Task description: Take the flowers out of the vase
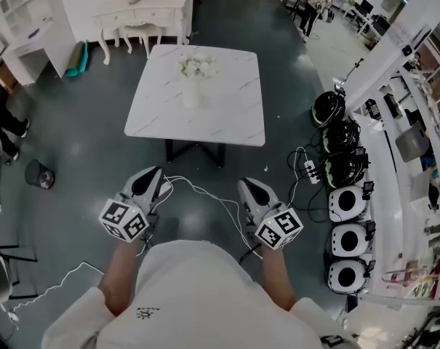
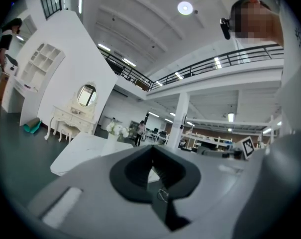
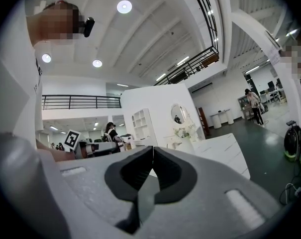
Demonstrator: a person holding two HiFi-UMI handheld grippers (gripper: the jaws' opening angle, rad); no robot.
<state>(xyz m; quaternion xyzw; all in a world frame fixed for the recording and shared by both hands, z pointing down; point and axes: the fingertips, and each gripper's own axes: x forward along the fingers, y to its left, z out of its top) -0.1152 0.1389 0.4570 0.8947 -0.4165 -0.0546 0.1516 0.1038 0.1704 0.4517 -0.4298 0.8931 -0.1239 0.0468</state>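
Flowers [image 1: 196,67] upright in white vase [image 1: 192,95] on marble table [image 1: 234,115]

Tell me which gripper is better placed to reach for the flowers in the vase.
Left, marginally. The left gripper and right gripper are both shut, empty, short of the table; the flowers stand slightly toward the left side.
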